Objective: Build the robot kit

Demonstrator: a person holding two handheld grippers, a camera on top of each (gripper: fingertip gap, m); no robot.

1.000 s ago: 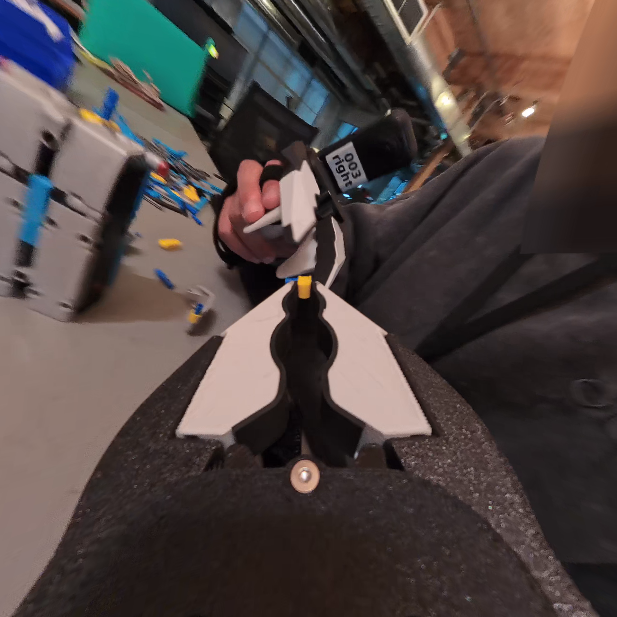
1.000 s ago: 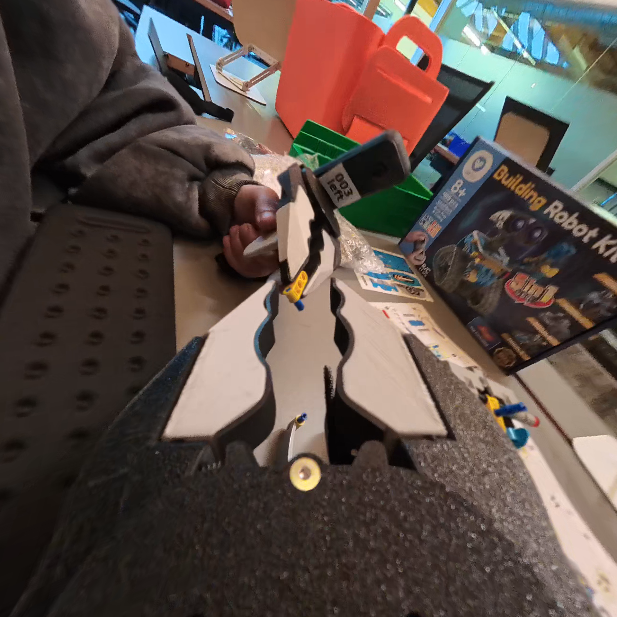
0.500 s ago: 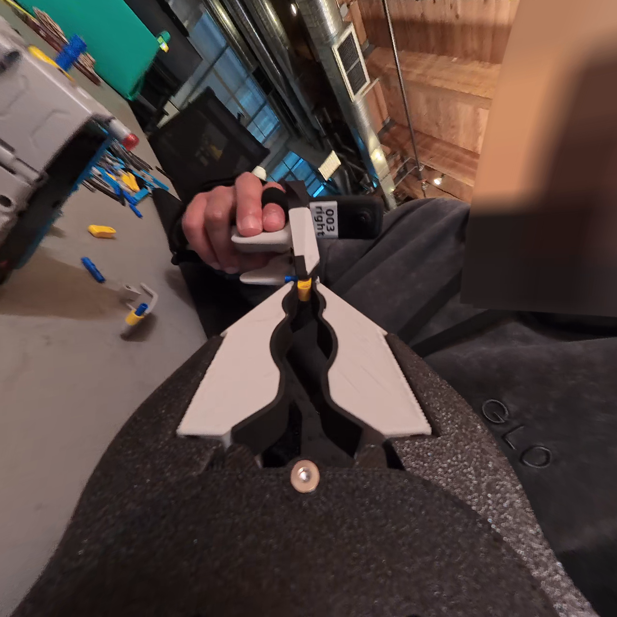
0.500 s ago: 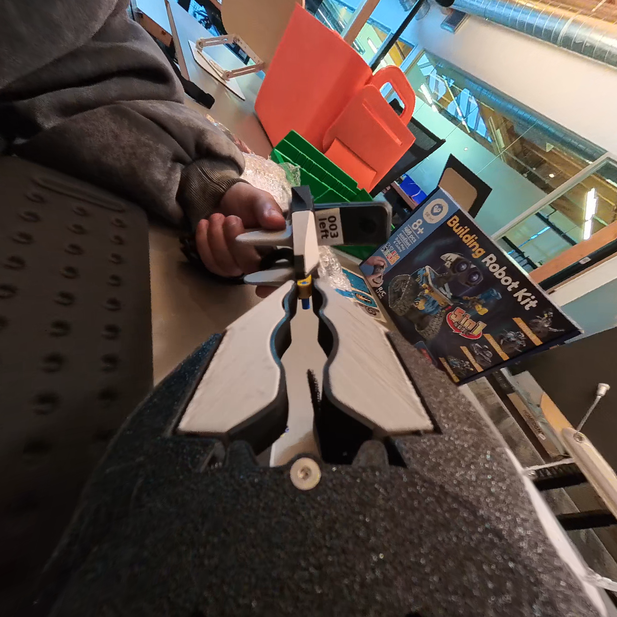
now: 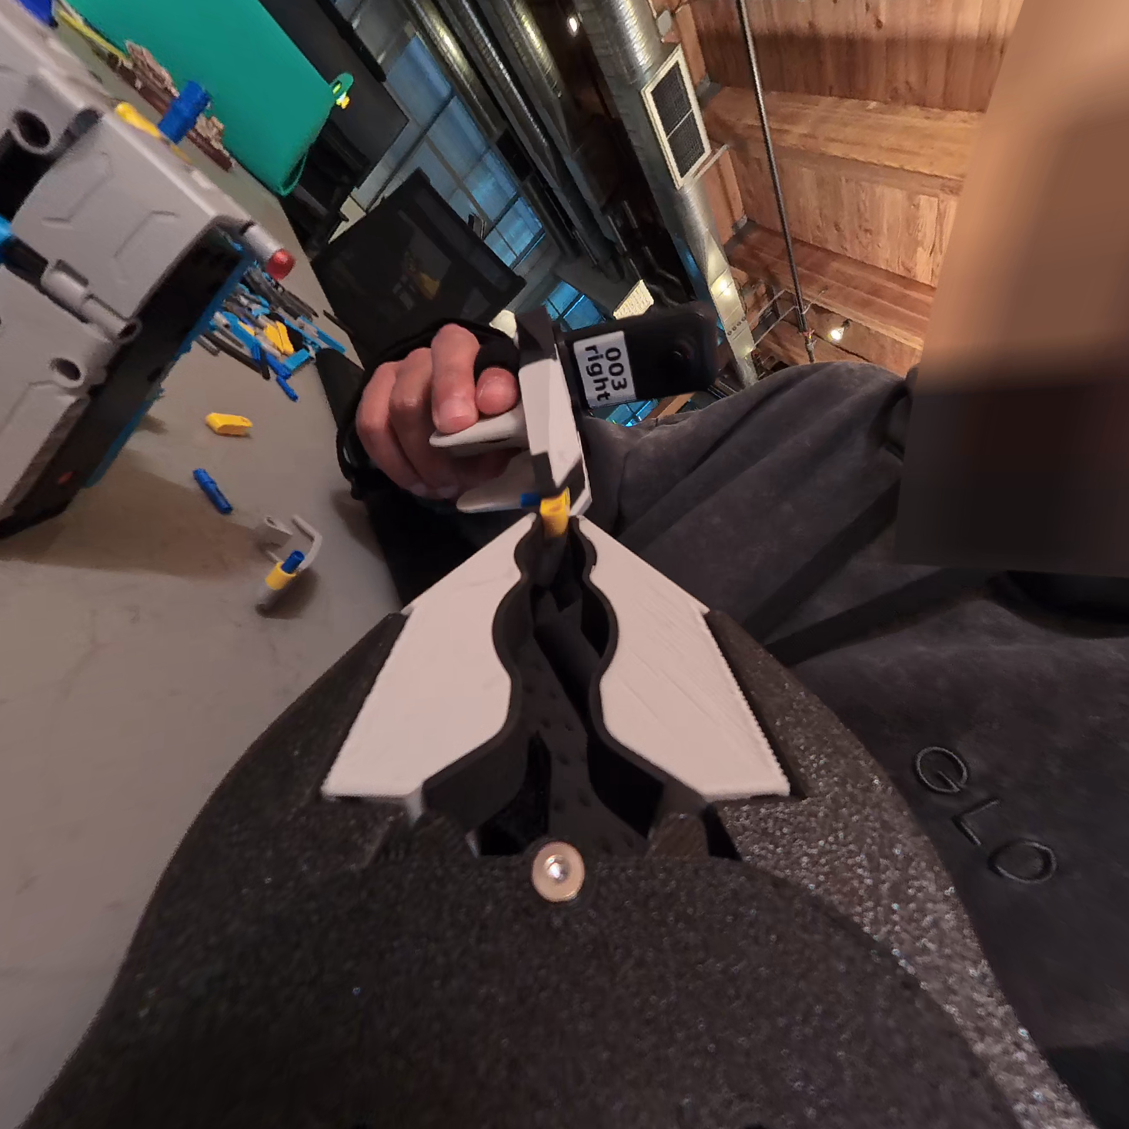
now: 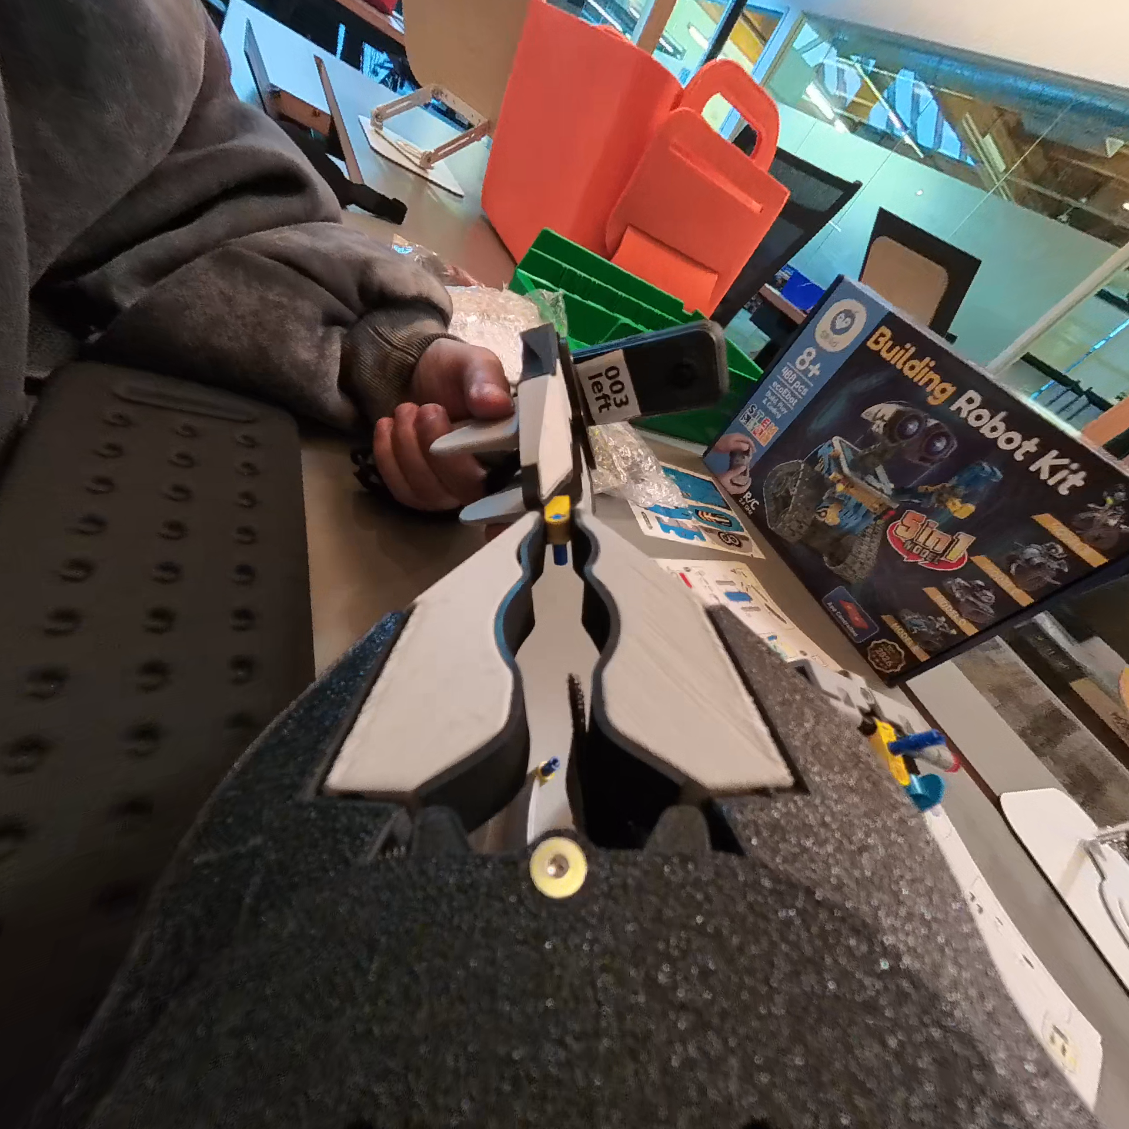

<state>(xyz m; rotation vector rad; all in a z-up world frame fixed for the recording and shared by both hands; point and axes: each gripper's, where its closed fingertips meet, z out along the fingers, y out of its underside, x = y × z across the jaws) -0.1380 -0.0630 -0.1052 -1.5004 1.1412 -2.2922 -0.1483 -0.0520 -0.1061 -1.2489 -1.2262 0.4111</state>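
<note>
Right now both grippers meet tip to tip: left gripper [image 5: 555,530] pinches a yellow peg [image 5: 555,510], right gripper [image 6: 557,537] seemingly clenches its blue pin [image 6: 558,555]; loose parts [image 5: 284,565] lie at nine o'clock.

White label [image 5: 602,373] with print on right gripper's camera; a like label [image 6: 606,387] on left gripper's camera. Printed lettering on dark boxed kit [image 6: 935,482] and raised letters on dark garment [image 5: 983,822].
</note>
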